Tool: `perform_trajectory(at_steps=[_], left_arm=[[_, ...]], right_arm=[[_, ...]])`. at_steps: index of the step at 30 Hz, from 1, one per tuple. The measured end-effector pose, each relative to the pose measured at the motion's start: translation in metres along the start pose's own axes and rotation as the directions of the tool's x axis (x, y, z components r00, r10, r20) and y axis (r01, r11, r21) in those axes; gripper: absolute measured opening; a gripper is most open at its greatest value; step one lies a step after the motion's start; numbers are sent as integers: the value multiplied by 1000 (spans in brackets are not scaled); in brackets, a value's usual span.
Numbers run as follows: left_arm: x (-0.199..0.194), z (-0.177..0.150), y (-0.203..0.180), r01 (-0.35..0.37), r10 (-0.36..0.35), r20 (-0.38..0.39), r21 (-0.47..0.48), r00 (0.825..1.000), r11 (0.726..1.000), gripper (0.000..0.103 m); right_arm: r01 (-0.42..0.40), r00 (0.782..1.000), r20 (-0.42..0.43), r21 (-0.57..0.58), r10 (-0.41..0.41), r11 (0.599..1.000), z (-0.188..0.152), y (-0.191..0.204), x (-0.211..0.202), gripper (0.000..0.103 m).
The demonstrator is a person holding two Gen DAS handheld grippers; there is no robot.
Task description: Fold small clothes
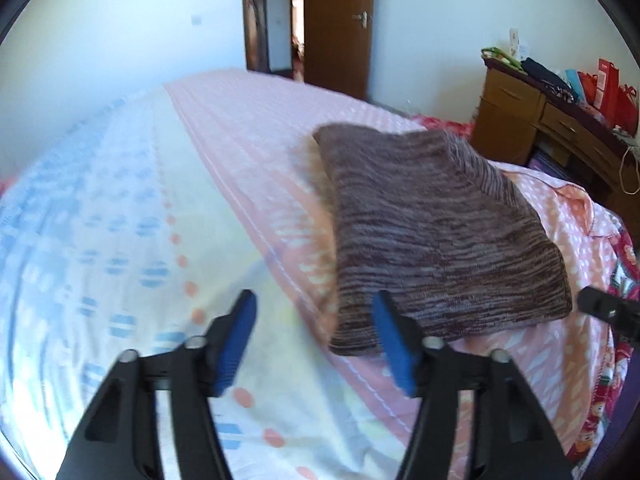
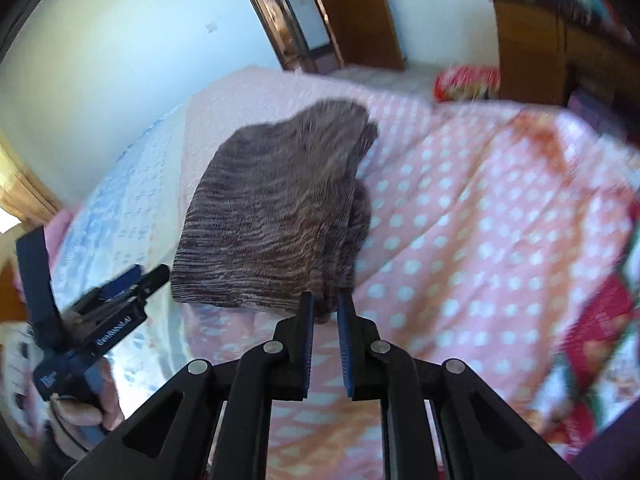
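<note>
A brown-and-mauve striped knit garment [image 1: 432,232] [image 2: 280,208] lies folded in a thick rectangle on the pink dotted part of the bed [image 1: 248,128] [image 2: 460,240]. My left gripper [image 1: 314,298] is open at the garment's near left corner, with only bedding between its blue pads. A person's hand [image 2: 80,412] holds the left gripper [image 2: 148,274] to the left of the garment. My right gripper [image 2: 325,300] has its jaws a narrow gap apart at the near right corner. The knit shows just past the tips and the pads do not press it. The right gripper's tip [image 1: 592,304] sits just off the garment's edge.
The bedding is blue-and-white on the left [image 1: 100,240] and pink on the right. A red patterned quilt [image 1: 624,280] lies at the right edge. A wooden dresser [image 1: 520,120] with red bags [image 1: 608,88] stands beyond the bed, and a brown door [image 1: 340,20] is ajar.
</note>
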State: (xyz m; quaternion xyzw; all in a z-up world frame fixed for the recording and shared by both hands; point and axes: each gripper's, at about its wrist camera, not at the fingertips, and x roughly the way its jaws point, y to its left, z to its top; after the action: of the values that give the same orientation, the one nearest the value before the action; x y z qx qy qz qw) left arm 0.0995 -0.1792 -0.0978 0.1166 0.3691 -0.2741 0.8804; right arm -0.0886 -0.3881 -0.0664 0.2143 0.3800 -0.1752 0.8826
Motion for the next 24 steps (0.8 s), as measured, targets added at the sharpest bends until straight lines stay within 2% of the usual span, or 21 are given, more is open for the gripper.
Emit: perform_trajectory(at_steps=[2, 3, 4, 6, 8, 9, 10, 12, 15, 16, 17, 18, 19, 21, 24], left_arm=[[-8, 0, 1, 2, -2, 23, 2, 1000, 1000, 73], [-13, 0, 1, 5, -5, 31, 2, 1000, 1000, 76], [-16, 0, 0, 2, -2, 39, 1, 999, 1000, 80], [-23, 0, 1, -10, 10, 54, 4, 998, 1000, 80], [-26, 1, 2, -19, 19, 57, 5, 998, 1000, 80], [-27, -1, 2, -20, 19, 57, 4, 998, 1000, 80], [-28, -1, 2, -15, 15, 59, 5, 998, 1000, 80], [-31, -3, 0, -8, 7, 61, 17, 998, 1000, 81], [-33, -8, 0, 23, -24, 85, 14, 996, 1000, 90], [-31, -7, 1, 37, -37, 95, 4, 995, 999, 92], [-28, -7, 3, 50, -48, 98, -13, 994, 999, 92], [-24, -6, 4, 61, -58, 93, -28, 994, 998, 92], [-18, -5, 4, 76, -72, 81, -49, 994, 996, 92], [-6, -5, 7, 112, -108, 51, -93, 993, 989, 92], [6, -4, 13, 155, -153, 24, -150, 988, 976, 92]], right_arm=[[63, 995, 85, -59, -58, 996, -3, 11, -19, 36], [78, 989, 129, -86, -66, 993, -4, 19, -24, 55], [80, 986, 155, -114, -62, 990, -6, 26, -26, 64], [87, 981, 191, -223, -44, 971, -12, 45, -25, 63], [148, 968, 242, -319, -71, 936, -13, 60, -21, 41], [179, 964, 253, -372, -86, 911, -7, 67, -15, 26], [178, 966, 245, -377, -88, 909, 2, 70, -8, 25], [133, 972, 227, -316, -61, 939, 31, 55, 2, 25], [-13, 983, 183, -121, 35, 993, 84, 6, 21, 27], [-73, 984, 158, -30, 77, 997, 101, -16, 30, 36], [-116, 984, 142, 26, 111, 993, 112, -29, 39, 44], [-170, 980, 122, 92, 158, 981, 126, -44, 52, 59], [-201, 976, 110, 127, 187, 971, 134, -52, 62, 64], [-226, 974, 64, 187, 218, 956, 150, -64, 90, 64], [-212, 974, -24, 225, 223, 951, 164, -67, 132, 64]])
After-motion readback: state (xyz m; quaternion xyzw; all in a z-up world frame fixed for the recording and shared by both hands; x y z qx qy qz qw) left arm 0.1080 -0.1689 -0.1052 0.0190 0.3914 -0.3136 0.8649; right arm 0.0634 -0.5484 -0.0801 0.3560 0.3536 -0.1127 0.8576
